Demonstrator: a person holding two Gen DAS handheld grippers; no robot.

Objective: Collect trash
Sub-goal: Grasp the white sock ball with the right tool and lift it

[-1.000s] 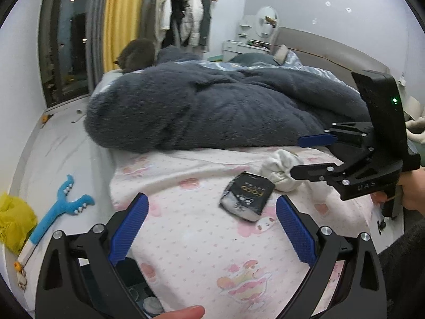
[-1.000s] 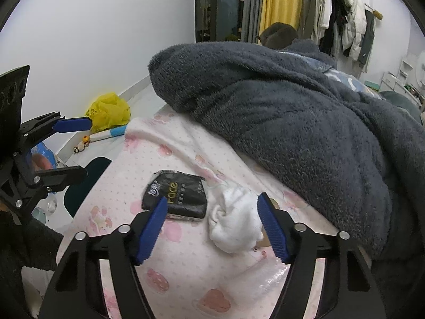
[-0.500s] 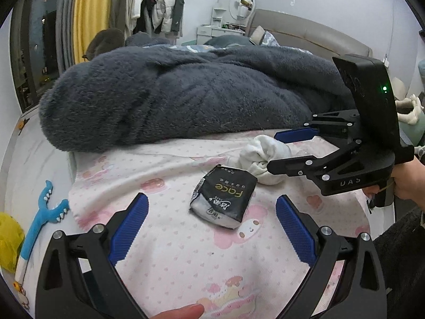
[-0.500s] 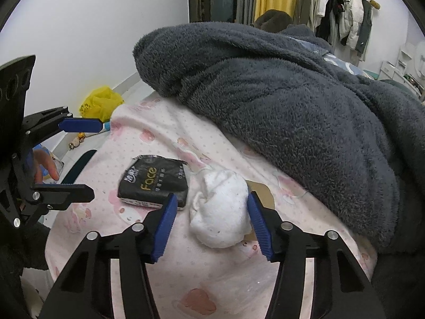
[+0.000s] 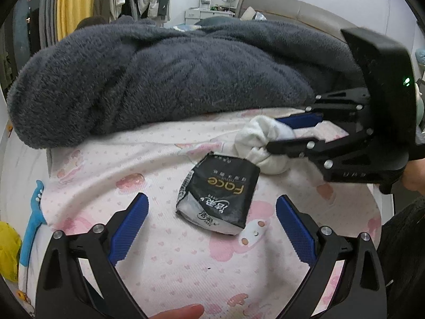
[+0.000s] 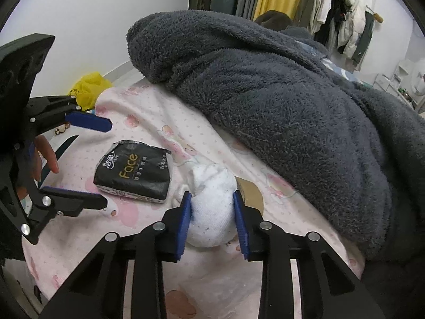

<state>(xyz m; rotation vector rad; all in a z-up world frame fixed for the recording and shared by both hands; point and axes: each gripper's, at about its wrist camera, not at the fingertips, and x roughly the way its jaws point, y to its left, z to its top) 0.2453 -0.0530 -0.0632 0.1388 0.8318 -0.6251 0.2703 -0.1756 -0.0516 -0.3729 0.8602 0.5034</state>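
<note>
Right tool (image 6: 212,215) jaws just closing, pads pressing white wad (image 6: 212,207); left tool (image 5: 212,223) wide, empty.

Both wrist views close, angled down at bed (image 5: 186,265) – from opposite sides, sharing tissue pack (image 5: 220,199)

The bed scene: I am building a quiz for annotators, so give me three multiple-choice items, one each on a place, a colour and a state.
1. Where does the black tissue pack lie?
A. on the pink sheet
B. on the floor
C. on the grey blanket

2. What colour is the balled wad?
A. yellow
B. white
C. black

3. How is the right tool?
A. wide open, empty
B. out of view
C. closed on the wad

Answers: 1 A, the pack rests on the printed sheet, in front of the blanket. 2 B, the wad is white. 3 C, its jaws have just been closing and both blue pads press the wad's sides.
</note>
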